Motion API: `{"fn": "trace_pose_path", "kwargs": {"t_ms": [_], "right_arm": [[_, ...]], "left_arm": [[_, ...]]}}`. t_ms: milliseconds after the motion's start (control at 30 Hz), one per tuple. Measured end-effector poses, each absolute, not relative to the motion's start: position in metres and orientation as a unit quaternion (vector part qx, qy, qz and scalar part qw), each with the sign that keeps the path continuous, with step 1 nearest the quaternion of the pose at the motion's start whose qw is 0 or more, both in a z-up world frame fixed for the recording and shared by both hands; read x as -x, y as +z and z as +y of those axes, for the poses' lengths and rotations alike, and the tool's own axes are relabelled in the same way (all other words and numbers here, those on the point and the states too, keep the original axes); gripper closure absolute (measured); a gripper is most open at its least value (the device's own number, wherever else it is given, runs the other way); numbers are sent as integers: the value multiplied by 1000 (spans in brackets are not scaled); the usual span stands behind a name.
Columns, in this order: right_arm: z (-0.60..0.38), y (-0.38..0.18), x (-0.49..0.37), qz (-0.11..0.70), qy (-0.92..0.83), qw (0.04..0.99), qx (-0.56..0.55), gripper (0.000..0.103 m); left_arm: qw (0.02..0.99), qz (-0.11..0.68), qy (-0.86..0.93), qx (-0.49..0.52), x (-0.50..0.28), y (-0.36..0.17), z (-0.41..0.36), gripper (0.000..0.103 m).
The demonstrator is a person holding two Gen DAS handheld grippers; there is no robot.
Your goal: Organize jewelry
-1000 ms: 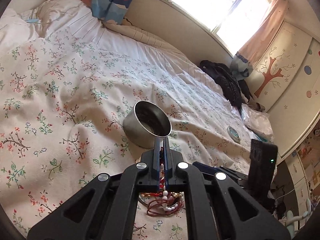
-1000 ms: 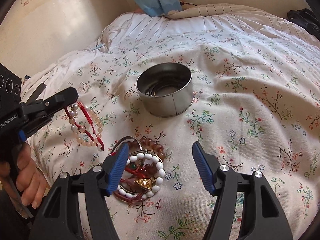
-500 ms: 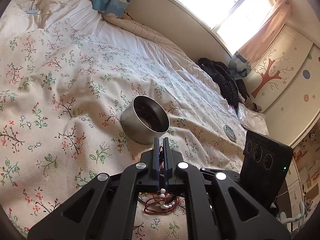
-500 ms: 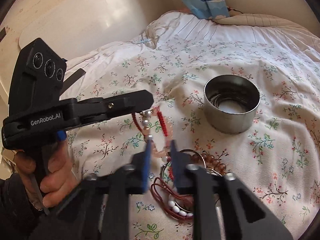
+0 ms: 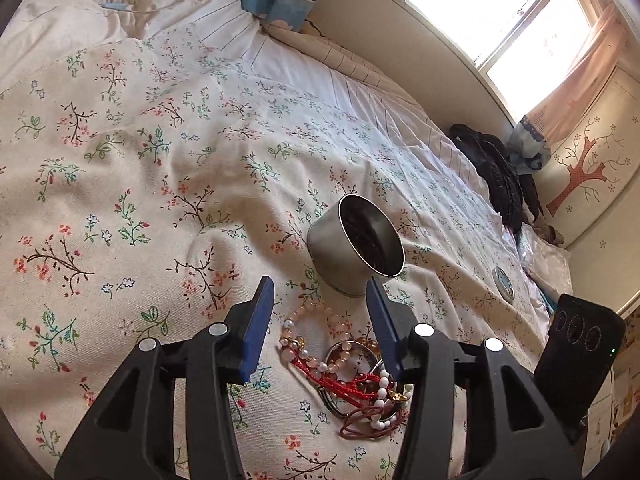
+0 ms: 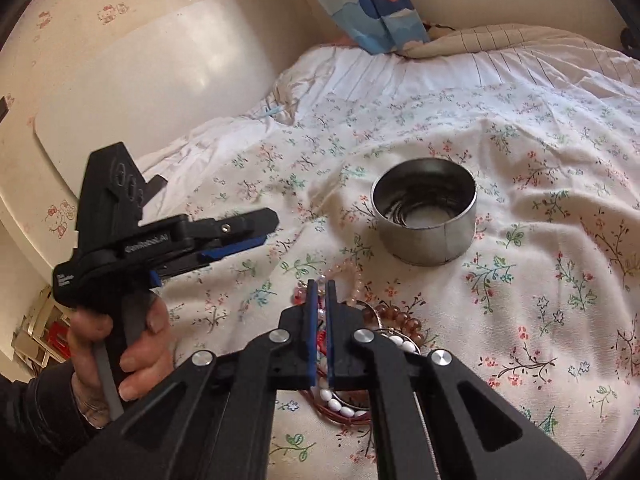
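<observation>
The left gripper (image 5: 320,292) has its two blue fingers (image 5: 256,328) spread apart, and they have just been opening. Nothing is pinched between them. Right below and a little past its tips lies the jewelry pile (image 5: 352,372) on the flowery bedspread (image 5: 120,184). The pile has a pink bead bracelet (image 5: 308,320), a red string bracelet (image 5: 336,380), white beads and some thin rings, all tangled together.

Just ahead of the left gripper, a bit to its right, stands the round metal tin (image 5: 352,248). It is upright on the bedspread, and dark rings lie inside it. The tin is near the pile, but does not touch it.

The right gripper (image 6: 319,286) has its blue fingers (image 6: 310,320) almost pressed together, with only a thin gap. Small white and red beads show in that gap, so it seems to pinch a strand of the pile, though the strand is mostly hidden behind the fingers. The rest of the pile lies just under and to the right of its tips. The tin sits ahead of it, off to the right.

From the right wrist view, a hand (image 6: 120,352) holds the left gripper off to the left side, above the bedspread.
</observation>
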State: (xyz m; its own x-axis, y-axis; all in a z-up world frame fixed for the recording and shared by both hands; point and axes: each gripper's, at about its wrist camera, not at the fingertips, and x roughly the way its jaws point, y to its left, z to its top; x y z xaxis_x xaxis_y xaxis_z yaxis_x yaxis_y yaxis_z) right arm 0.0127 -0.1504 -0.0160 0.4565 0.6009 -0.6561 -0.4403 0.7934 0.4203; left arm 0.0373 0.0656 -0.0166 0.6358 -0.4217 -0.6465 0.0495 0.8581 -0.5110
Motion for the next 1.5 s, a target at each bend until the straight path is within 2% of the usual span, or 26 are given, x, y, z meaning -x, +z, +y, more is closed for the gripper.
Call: {"fn": "trace_pose_path", "kwargs": {"t_ms": [33,67,100,233,300,367,433,567,667,733,1000,1133,1167,1200,1233,1500], "right_arm": [[-150,-19,-16,427,294,850,-88,67],[-152,-20,-17,426,284,855,-85,56],[-157,-19,-18,424,276,858,-92,52],[-160,-20,-9,424,287,855,-84,52],[-142,-17,0,419,312,852,-43,52],[-116,-16,8,413,327,850,21,54],[-97,-22,10,419,346,838,54,55],[-80,-29,5,426,352,829,89,61],[-78,-33,-5,437,356,822,83,75],[-77,-36,-9,445,355,818,85,91],[-76,-38,-10,449,345,819,89,93],[-71,-47,-11,464,341,811,110,87],[-71,-46,-10,463,340,811,110,88],[-73,-45,-11,461,339,813,105,94],[-77,-42,-12,458,342,815,91,97],[-131,-14,-16,416,367,828,-83,97]], "left_arm": [[874,410,-137,222,-41,-18,62,57],[872,422,-142,205,-48,-19,56,57],[869,437,-146,181,-55,-23,47,57],[856,490,-143,87,-78,-45,18,58],[845,513,-142,52,-83,-56,8,67],[842,522,-136,18,-84,-64,4,88],[843,522,-132,12,-85,-65,7,96],[849,507,-136,58,-90,-55,26,96],[851,494,-141,106,-92,-47,41,96],[853,485,-149,124,-90,-42,46,96],[859,468,-144,151,-85,-37,55,96],[866,455,-143,152,-78,-30,55,96],[867,452,-144,155,-77,-28,57,96],[867,450,-146,156,-76,-26,57,96],[868,449,-147,156,-76,-25,56,96],[872,434,-158,162,-69,-11,52,96]]}}
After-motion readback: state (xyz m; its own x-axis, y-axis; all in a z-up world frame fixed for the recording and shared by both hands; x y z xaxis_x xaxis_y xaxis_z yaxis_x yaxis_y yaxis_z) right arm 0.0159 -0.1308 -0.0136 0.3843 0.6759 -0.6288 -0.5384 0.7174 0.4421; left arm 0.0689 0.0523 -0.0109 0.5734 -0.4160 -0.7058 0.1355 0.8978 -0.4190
